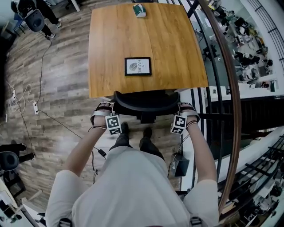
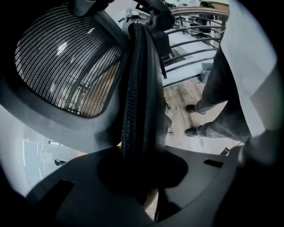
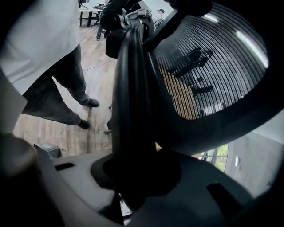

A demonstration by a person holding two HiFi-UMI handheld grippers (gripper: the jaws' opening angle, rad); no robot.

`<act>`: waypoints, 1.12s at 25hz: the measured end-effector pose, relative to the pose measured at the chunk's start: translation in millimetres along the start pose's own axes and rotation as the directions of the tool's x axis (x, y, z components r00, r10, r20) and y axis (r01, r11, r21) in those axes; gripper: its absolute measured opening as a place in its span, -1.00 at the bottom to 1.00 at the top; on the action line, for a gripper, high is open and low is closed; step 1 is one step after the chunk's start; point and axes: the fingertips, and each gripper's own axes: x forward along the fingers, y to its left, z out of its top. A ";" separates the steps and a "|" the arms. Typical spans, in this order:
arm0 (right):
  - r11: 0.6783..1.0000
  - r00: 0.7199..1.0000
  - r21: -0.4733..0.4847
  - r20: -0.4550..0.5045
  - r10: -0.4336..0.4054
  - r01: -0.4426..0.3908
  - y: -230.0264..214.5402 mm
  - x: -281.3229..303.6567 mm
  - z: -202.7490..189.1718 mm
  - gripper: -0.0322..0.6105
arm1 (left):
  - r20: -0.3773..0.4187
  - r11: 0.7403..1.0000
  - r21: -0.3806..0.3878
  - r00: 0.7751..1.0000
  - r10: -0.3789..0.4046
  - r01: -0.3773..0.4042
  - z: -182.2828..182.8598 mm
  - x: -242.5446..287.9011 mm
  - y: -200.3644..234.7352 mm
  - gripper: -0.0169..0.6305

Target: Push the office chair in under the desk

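Note:
The black office chair (image 1: 146,103) stands at the near edge of the wooden desk (image 1: 111,44), and only its curved backrest top shows from above. My left gripper (image 1: 110,111) is shut on the backrest's left end and my right gripper (image 1: 181,111) on its right end. In the left gripper view the backrest's dark rim (image 2: 140,88) runs down between the jaws of the left gripper (image 2: 142,173), with the mesh (image 2: 66,66) to its left. In the right gripper view the rim (image 3: 133,88) likewise passes into the right gripper (image 3: 142,173), mesh (image 3: 213,66) to the right.
A framed picture (image 1: 137,66) lies on the desk's near half and a small green box (image 1: 139,9) at its far edge. A curved railing (image 1: 231,88) runs along the right. Cables (image 1: 35,106) and a power brick (image 1: 181,166) lie on the wooden floor. Another chair (image 1: 9,159) stands at left.

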 end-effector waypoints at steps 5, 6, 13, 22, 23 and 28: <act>1.000 1.000 -0.029 0.021 -0.004 0.004 -5.7 4.9 -5.1 -0.65 | -0.015 0.999 -0.034 1.000 0.004 -0.005 5.5 -0.1 -4.4 -0.75; 0.999 1.000 -0.034 0.023 -0.004 0.005 -7.3 5.6 -5.7 -0.65 | -0.017 0.999 -0.039 1.000 0.006 -0.007 6.1 -0.1 -4.3 -0.75; 0.997 0.999 -0.059 0.016 0.042 -0.041 -4.1 9.7 -8.3 -0.65 | -0.031 0.999 -0.040 0.999 -0.014 0.013 6.3 4.6 -6.8 -0.74; 0.996 0.996 0.009 0.009 0.083 -0.083 -4.4 -4.2 -29.0 -0.30 | -0.105 0.988 -0.155 0.994 0.008 -0.024 -22.7 -12.4 -9.6 -0.18; 0.997 0.997 0.009 0.016 0.080 -0.080 -5.8 -9.3 -31.6 -0.30 | -0.106 0.985 -0.167 0.994 0.014 -0.031 -25.0 -17.5 -9.6 -0.17; 0.997 0.995 0.022 0.063 0.072 -0.073 -9.4 -39.7 -37.6 -0.29 | -0.083 0.969 -0.236 0.995 0.048 -0.067 -16.4 -47.8 -5.0 -0.16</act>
